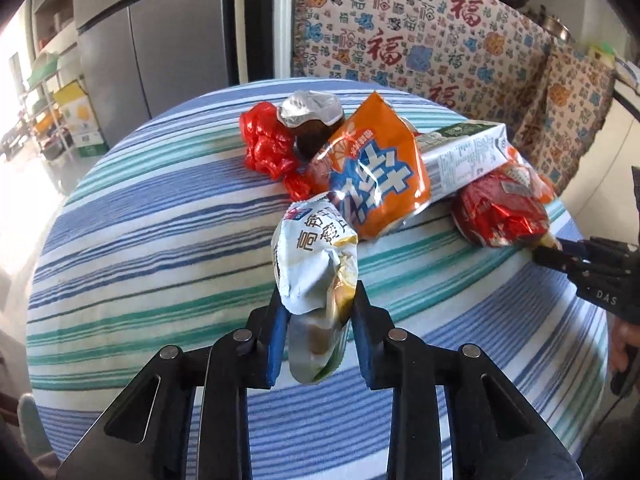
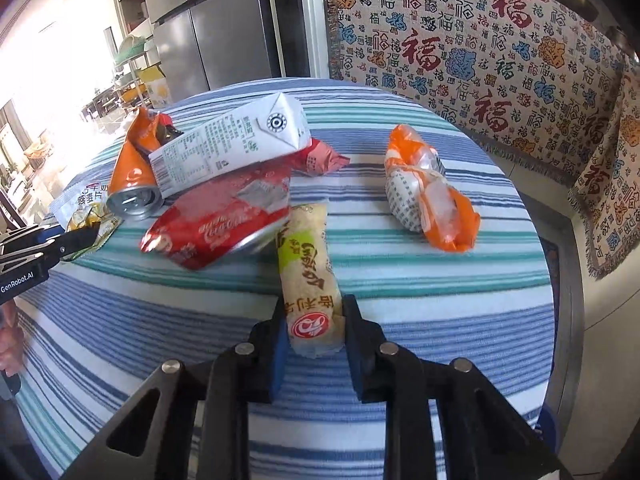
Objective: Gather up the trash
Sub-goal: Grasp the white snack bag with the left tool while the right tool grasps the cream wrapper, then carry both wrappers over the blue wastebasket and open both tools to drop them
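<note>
My left gripper (image 1: 318, 300) is shut on a crumpled silver-white wrapper (image 1: 316, 256), held above the striped tablecloth (image 1: 160, 240). My right gripper (image 2: 312, 312) is shut on a long beige snack wrapper (image 2: 308, 276). The trash pile holds an orange crushed can (image 1: 376, 176), a white milk carton (image 1: 464, 156), a red crushed cola can (image 2: 216, 228), a red plastic bag (image 1: 266, 146) and a foil-lidded brown cup (image 1: 314, 120). An orange-and-white wrapper (image 2: 430, 196) lies apart at the right in the right wrist view. The left gripper also shows at the left edge there (image 2: 84, 238), the right gripper at the right edge of the left view (image 1: 548, 254).
The round table stands against a patterned cloth-covered sofa (image 2: 500, 40) behind and to the right. A steel refrigerator (image 1: 160, 32) stands behind at the left, with shelves and boxes (image 1: 76, 120) further left.
</note>
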The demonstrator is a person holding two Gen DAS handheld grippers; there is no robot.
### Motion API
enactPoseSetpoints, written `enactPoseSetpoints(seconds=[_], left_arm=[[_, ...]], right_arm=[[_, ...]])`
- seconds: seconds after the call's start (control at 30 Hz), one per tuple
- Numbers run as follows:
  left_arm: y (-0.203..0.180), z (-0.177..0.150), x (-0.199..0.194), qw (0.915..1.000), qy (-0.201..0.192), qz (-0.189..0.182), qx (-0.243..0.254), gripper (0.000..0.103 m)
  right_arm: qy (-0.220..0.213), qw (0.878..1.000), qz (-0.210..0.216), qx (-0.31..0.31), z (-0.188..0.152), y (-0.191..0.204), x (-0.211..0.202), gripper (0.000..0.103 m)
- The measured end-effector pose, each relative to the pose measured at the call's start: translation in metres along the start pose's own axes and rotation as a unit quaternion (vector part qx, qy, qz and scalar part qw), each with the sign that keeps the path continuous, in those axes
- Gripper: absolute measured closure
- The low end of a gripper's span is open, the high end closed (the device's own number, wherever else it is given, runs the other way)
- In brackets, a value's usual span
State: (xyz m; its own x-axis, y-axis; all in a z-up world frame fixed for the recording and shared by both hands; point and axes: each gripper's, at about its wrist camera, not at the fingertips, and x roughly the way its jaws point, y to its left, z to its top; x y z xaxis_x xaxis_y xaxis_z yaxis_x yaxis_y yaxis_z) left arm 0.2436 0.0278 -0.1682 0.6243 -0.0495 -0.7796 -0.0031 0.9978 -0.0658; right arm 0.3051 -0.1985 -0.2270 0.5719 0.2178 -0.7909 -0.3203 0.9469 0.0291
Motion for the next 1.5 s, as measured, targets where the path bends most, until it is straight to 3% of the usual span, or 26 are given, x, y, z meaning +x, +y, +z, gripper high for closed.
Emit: enactPoseSetpoints(seconds=[0.17,0.23,0.27,0.33,0.37,0.4,0.43,0.6,0.73,0.8,0.83,0.87,0.9,1.2,1.5], left_arm=[[0.009,-0.022,-0.024,0.9987,0.027,-0.031,0.030,0.073],[0.010,-0.030,-0.032,0.9979,0.036,-0.029,0.045,0.066],[0.010,-0.033,-0.034,0.9978,0.038,-0.025,0.048,0.059],[0.009,-0.039,-0.039,0.9982,0.030,-0.015,0.051,0.026],[0.009,-0.040,-0.040,0.9984,0.022,-0.012,0.050,0.022],[0.009,-0.040,-0.040,0.9986,0.019,-0.008,0.048,0.019],[0.009,-0.041,-0.040,0.9987,0.019,-0.007,0.046,0.019],[0.006,-0.028,-0.035,0.9986,0.021,-0.009,0.048,0.019],[0.009,-0.021,-0.026,0.9983,0.039,-0.015,0.040,0.018],[0.008,-0.021,-0.024,0.9983,0.043,-0.012,0.039,0.020],[0.007,-0.021,-0.023,0.9982,0.044,-0.009,0.040,0.030],[0.007,-0.022,-0.023,0.9982,0.043,-0.009,0.042,0.041],[0.007,-0.022,-0.023,0.9981,0.044,-0.014,0.041,0.070],[0.000,-0.024,-0.038,0.9983,0.029,-0.049,0.016,0.076],[-0.066,-0.015,-0.046,0.9940,0.020,-0.095,0.052,0.076]], right_arm=[[0.025,1.000,0.015,-0.004,-0.028,-0.001,-0.025,0.078],[0.032,0.999,0.026,0.000,-0.036,-0.003,-0.033,0.078],[0.034,0.999,0.035,0.003,-0.038,-0.003,-0.035,0.077],[0.037,0.998,0.047,0.004,-0.040,-0.004,-0.036,0.071],[0.036,0.998,0.046,0.002,-0.039,-0.004,-0.036,0.058],[0.033,0.998,0.044,-0.003,-0.037,-0.002,-0.037,0.052],[0.029,0.999,0.041,-0.009,-0.035,-0.001,-0.039,0.046],[0.023,0.998,0.051,-0.037,-0.022,0.015,-0.043,0.046],[0.042,0.997,0.044,-0.045,-0.021,0.022,-0.030,0.046],[0.048,0.997,0.039,-0.038,-0.022,0.022,-0.025,0.047],[0.047,0.998,0.035,-0.034,-0.022,0.021,-0.025,0.059],[0.047,0.998,0.032,-0.029,-0.021,0.019,-0.025,0.086],[0.045,0.998,0.033,-0.025,-0.021,0.018,-0.028,0.087],[0.030,0.997,0.066,0.013,-0.023,0.012,-0.048,0.089],[0.010,0.997,0.060,0.045,-0.031,-0.018,-0.070,0.089]])
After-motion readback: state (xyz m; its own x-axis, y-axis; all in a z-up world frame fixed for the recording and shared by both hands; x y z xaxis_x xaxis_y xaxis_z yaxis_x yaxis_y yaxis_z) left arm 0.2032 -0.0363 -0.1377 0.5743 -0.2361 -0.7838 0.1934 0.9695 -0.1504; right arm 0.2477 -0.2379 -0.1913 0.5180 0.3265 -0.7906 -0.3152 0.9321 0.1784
